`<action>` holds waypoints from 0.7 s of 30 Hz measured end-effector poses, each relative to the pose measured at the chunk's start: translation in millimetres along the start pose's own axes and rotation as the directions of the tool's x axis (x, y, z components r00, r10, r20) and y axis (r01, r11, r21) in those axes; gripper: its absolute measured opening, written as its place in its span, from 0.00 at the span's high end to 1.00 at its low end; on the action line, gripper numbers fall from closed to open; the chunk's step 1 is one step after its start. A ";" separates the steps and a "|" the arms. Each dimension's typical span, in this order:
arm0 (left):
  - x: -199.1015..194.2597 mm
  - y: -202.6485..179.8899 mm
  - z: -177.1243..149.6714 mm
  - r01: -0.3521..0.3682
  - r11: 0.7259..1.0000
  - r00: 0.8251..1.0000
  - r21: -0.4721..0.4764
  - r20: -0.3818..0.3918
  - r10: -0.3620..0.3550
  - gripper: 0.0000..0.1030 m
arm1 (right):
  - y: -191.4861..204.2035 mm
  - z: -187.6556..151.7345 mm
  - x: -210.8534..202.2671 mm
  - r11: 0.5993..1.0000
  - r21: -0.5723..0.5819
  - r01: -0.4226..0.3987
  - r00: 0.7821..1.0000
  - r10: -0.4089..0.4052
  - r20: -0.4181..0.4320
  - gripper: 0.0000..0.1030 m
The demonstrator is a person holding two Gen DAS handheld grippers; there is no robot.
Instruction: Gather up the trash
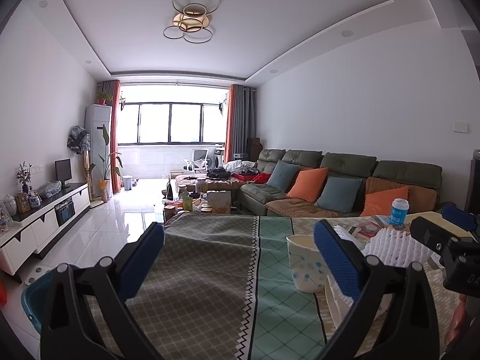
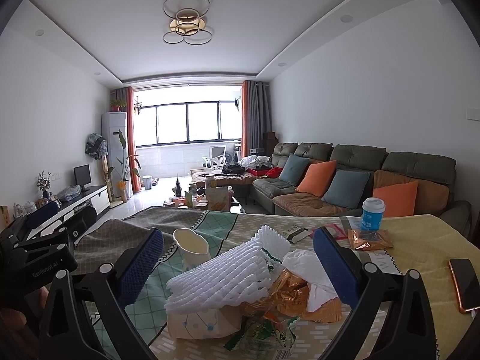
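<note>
While tablecloth bears trash pile | sofa behind

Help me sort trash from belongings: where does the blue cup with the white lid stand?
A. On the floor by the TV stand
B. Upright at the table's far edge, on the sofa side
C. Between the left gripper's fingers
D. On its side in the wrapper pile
B: the blue cup with the white lid stands upright near the table's far edge, the sofa behind it, apart from the wrapper pile.

Foam net atop trash pile on table, paper cup behind-left, phone right, bottle behind
</note>
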State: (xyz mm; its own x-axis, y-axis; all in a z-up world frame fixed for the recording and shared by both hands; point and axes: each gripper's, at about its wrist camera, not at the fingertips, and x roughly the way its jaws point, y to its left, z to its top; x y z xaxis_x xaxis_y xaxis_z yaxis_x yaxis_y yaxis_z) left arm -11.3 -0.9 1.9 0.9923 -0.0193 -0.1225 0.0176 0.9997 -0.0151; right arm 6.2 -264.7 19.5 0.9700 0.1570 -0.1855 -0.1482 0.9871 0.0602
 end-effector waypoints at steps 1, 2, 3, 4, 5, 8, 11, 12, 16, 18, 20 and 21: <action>-0.4 0.2 -0.1 0.000 1.000 1.000 0.000 0.001 0.000 0.03 | 0.2 -0.3 0.4 1.000 0.001 -0.001 1.000 0.001 -0.001 0.03; -1.3 0.2 0.0 -0.001 1.000 1.000 -0.001 0.001 0.001 0.03 | 0.0 0.0 -0.1 1.000 0.002 -0.003 1.000 0.003 -0.001 0.04; -1.3 0.2 0.1 -0.001 1.000 1.000 0.000 0.002 0.001 0.03 | 0.8 -0.6 0.3 1.000 0.001 -0.001 1.000 0.001 0.000 0.03; -2.1 0.1 0.1 -0.001 1.000 1.000 0.000 0.003 0.001 0.03 | 0.8 -0.3 -0.1 1.000 0.001 0.000 1.000 0.000 0.000 0.04; -2.2 0.1 -0.2 -0.002 1.000 1.000 0.000 0.004 0.002 0.03 | 0.8 -0.7 0.0 1.000 0.001 -0.001 1.000 0.001 0.001 0.04; -2.2 0.0 -0.9 -0.002 1.000 1.000 0.001 0.004 0.002 0.03 | 1.0 -0.3 -0.9 1.000 0.001 0.000 1.000 0.000 0.000 0.04; -2.2 -0.1 -1.0 -0.003 1.000 1.000 0.001 0.003 0.003 0.03 | 1.2 -0.4 -1.1 1.000 0.002 0.000 1.000 0.000 0.000 0.04; -2.3 0.0 -1.0 -0.003 1.000 1.000 0.000 0.004 0.003 0.03 | 1.4 -1.0 -0.1 1.000 0.001 0.001 1.000 -0.001 0.001 0.04; -2.1 -0.6 -1.6 -0.003 1.000 1.000 0.002 0.005 0.003 0.03 | 1.3 -1.0 -0.2 1.000 0.003 0.001 1.000 -0.001 0.000 0.03; -2.9 -1.4 -0.9 -0.006 1.000 1.000 0.005 0.008 0.006 0.03 | 1.2 -1.2 -0.1 1.000 0.002 0.002 1.000 -0.002 0.000 0.03; -3.3 -2.0 -0.8 -0.006 1.000 1.000 0.006 0.009 0.006 0.03 | 0.9 -1.4 -0.1 1.000 0.003 0.001 1.000 -0.001 0.001 0.04; -3.6 -1.7 -0.9 -0.005 1.000 1.000 0.004 0.008 0.005 0.03 | 0.9 -1.4 0.0 1.000 0.003 0.001 1.000 -0.001 0.000 0.04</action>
State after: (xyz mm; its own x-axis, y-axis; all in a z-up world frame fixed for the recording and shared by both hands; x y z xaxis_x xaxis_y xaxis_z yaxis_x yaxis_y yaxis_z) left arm -15.0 -2.5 1.5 0.9933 -0.0141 -0.1145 0.0131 0.9999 -0.0102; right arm 5.8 -263.8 18.1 0.9703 0.1560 -0.1851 -0.1466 0.9872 0.0634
